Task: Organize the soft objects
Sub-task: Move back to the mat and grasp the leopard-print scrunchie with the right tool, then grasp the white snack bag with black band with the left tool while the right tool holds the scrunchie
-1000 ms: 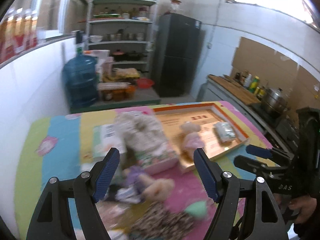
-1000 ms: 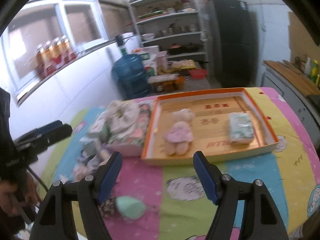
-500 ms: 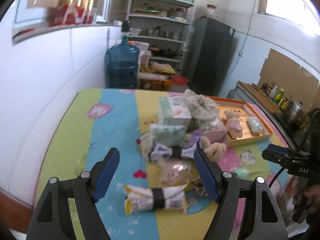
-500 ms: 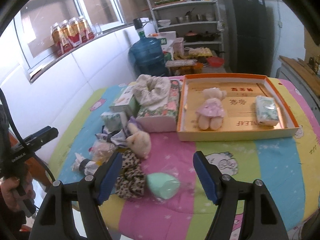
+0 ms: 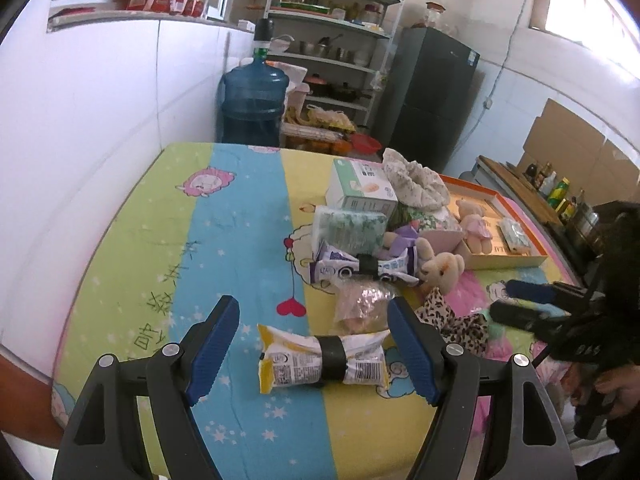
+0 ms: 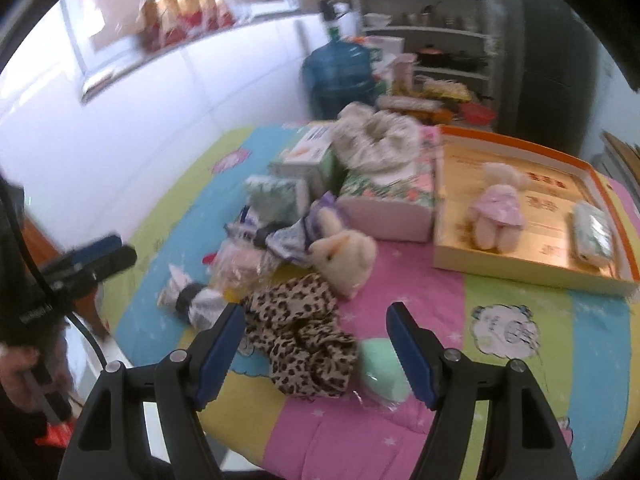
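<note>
Both jaws are spread wide, holding nothing; left hand-held gripper frames a banded yellow packet on the worktop; right hand-held gripper hovers over the leopard-print cloth, mint sponge just beside; cream plush bunny and floral tissue box crowd the way to the orange tray.

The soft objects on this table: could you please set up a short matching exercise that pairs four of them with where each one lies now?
Things:
1. bear in the pink dress
2. yellow banded packet
3. leopard-print cloth
4. floral cloth

Places:
A. in front of the open left gripper
B. inside the orange tray
C. on top of the flowered box
D. in front of the open right gripper, beside the green sponge

Pairs: 1-B, 2-A, 3-D, 4-C
</note>
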